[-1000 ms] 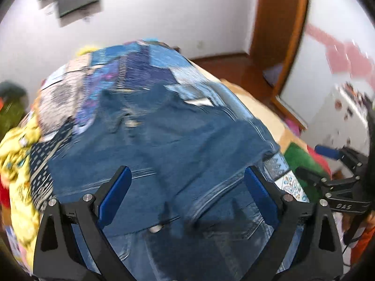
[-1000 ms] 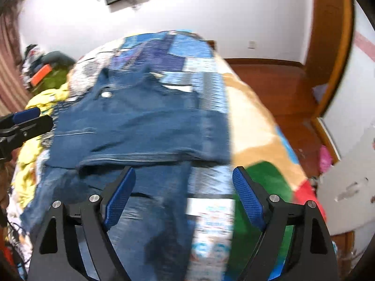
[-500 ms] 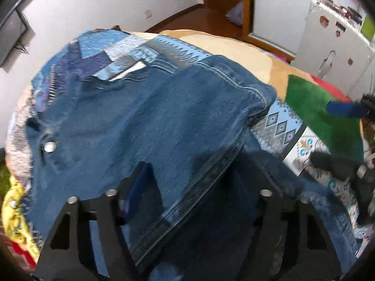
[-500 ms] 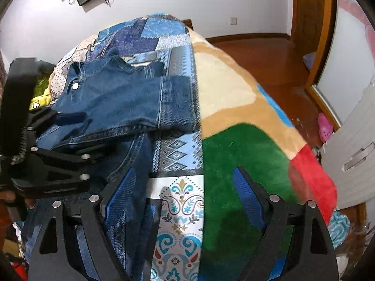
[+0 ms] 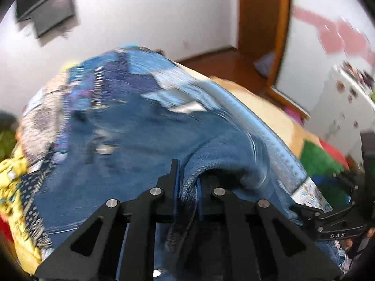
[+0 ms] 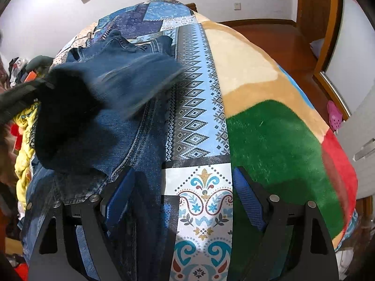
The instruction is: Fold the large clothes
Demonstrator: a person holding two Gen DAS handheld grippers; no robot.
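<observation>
Item: denim jacket [image 5: 131,145], on the bed [image 6: 269,135]. Left hand-held gripper [image 5: 186,187] clamps a fold ahead; right hand-held gripper [image 6: 180,194] gapes wide, empty, jacket leftward. We should carry the fold across evenly, edges aligned.

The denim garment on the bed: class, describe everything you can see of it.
The denim garment is dark blue with stitched seams and a metal button. It lies crumpled on the patterned blanket. The left hand-held gripper is shut on a fold of it, lifted. The right hand-held gripper is open, one finger over the denim.
</observation>
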